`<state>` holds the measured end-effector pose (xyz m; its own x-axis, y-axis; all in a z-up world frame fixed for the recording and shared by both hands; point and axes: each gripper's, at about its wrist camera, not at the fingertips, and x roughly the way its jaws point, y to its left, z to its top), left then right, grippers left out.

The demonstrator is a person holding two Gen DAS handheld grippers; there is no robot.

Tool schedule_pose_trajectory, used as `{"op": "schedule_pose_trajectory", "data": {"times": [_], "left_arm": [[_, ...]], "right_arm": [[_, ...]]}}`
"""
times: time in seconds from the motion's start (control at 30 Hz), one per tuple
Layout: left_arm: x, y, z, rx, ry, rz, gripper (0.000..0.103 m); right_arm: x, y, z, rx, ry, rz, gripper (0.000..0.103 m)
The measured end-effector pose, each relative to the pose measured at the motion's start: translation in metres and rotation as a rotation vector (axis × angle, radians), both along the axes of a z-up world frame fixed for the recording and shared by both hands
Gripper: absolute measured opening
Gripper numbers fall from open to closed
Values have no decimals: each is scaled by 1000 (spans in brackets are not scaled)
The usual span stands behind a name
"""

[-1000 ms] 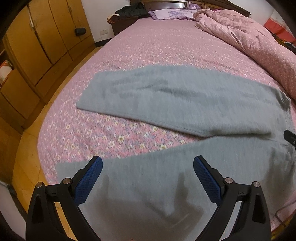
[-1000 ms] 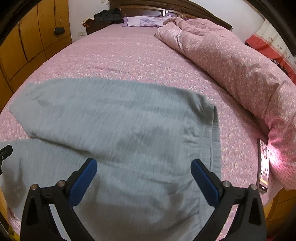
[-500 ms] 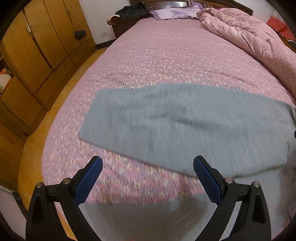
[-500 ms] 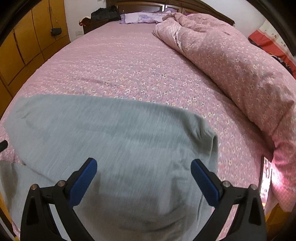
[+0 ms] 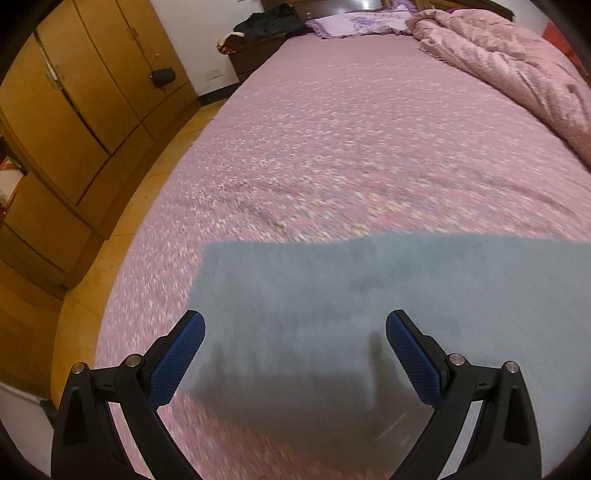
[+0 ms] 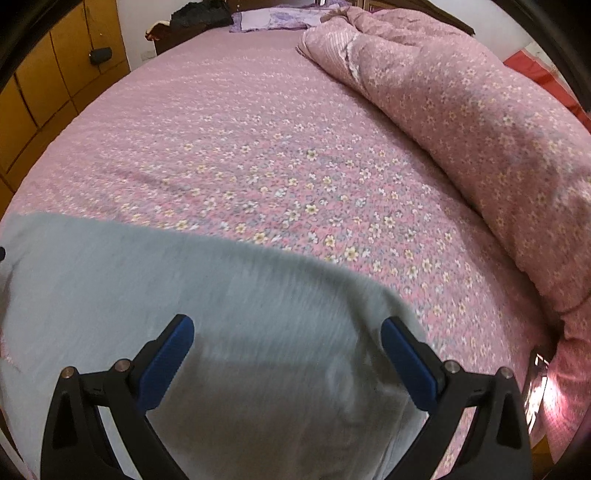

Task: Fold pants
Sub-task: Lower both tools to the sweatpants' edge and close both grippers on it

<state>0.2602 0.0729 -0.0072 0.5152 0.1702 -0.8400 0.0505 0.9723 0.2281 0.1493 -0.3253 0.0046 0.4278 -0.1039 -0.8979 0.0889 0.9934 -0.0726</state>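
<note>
Grey pants [image 5: 369, 295] lie flat on the pink flowered bed [image 5: 351, 147]. In the left wrist view I see the far leg with its cuff end at the left. My left gripper [image 5: 295, 332] is open and empty, low over that leg near the cuff. In the right wrist view the pants [image 6: 184, 295] show their waistband end at the right. My right gripper [image 6: 286, 338] is open and empty, low over the waist area. Both views are motion-blurred.
A bunched pink quilt [image 6: 480, 129] lies along the bed's right side. A phone [image 6: 535, 391] lies near the bed's right edge. Wooden wardrobes [image 5: 74, 110] stand left of the bed beyond a strip of floor. Pillows [image 5: 351, 22] sit at the headboard.
Both grippers have moved forward over the pants toward the far leg and far edge. The near leg has dropped out of the left view. Both stay open.
</note>
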Motion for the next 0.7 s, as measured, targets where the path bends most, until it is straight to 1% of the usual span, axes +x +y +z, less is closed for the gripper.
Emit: {"op": "schedule_pose_trajectory", "data": {"times": [0.07,0.17,0.37,0.43,0.47,0.57,0.7], "left_arm": [[14,7,-8,-4,3,16,95],[30,14,-18,-25,30,25,95],[48,25,-34,-73,62,17,96],[51,28,-37,-89,66,16,100],[53,30,-38,-96,67,18,100],[57,39,-43,-152,63,22,100],[54,45,-47,-168,12,-15,100]], "right_arm": [[8,-4,-7,1,13,2,103],[17,-6,-16,-3,29,6,103],[32,-10,-32,18,32,25,103],[36,-10,-36,26,24,29,103],[38,-11,-38,27,20,32,103],[42,-9,-41,26,8,48,103],[54,-12,-47,40,-15,75,103]]}}
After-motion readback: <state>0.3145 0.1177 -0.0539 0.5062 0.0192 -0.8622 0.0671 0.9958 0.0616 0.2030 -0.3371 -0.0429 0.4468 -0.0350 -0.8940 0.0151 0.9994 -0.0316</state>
